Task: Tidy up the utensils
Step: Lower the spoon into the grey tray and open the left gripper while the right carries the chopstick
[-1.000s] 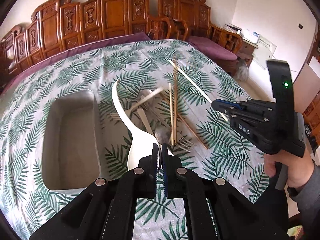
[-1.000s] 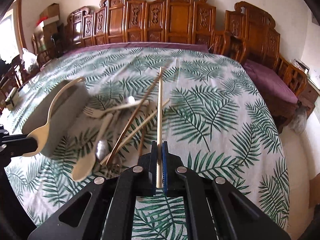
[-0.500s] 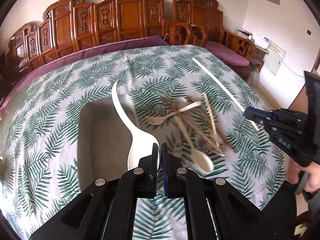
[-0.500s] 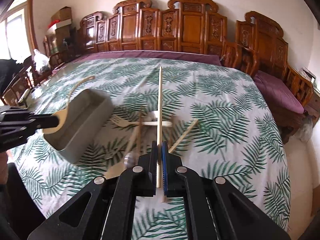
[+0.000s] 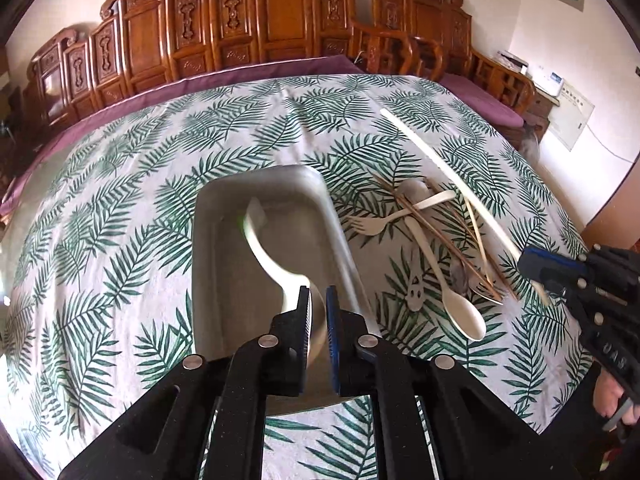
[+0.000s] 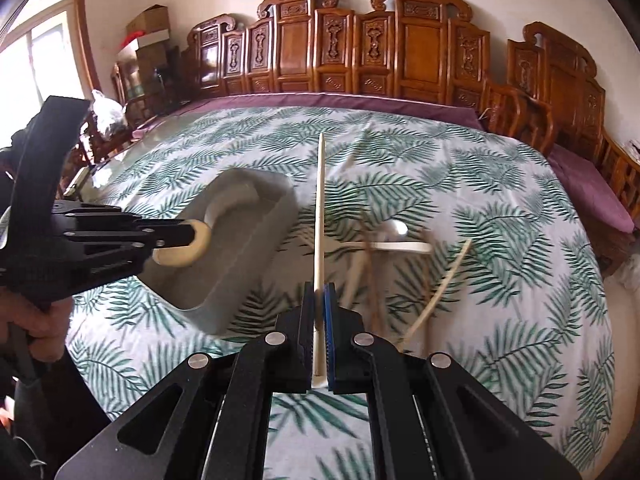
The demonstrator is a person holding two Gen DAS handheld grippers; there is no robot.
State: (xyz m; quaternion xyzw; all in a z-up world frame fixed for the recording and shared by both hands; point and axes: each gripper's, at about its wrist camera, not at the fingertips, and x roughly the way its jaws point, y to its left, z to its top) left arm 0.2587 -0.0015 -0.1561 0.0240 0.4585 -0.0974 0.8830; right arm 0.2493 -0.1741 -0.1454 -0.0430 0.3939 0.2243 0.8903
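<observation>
1. Since a second ago the left hand-held gripper (image 5: pixel 318 292) has travelled from beside the grey tray (image 5: pixel 195 260) to above it, so the tray's hollow now fills the middle of the left wrist view.
2. Its jaws have just parted a little: a clear gap shows between the pads. The bowl of the white spoon (image 5: pixel 260 240) sits in that gap, smeared by blur while the fingers are sharp, so the spoon looks loose rather than pinched.
3. The spoon's curved handle points away over the inside of the tray. From the right wrist view, its bowl (image 6: pixel 180 256) is at the tips of the left hand-held gripper (image 6: pixel 192 236), over the tray's near end.
4. The right hand-held gripper (image 6: pixel 319 288) is clamped narrow on a pale chopstick (image 6: pixel 319 208), which sticks straight out ahead, lifted off the table (image 6: pixel 500 200).
5. The tray (image 6: pixel 248 264) stands on the leaf-print cloth to the left of that chopstick.
6. To the right of the tray lie the other utensils in a loose heap: a pale fork (image 5: pixel 372 226), a cream spoon (image 5: pixel 460 312), a metal fork (image 5: pixel 484 288) and thin brown sticks crossing them.
7. A person's hand (image 6: pixel 40 332) grips the left tool's handle.
</observation>
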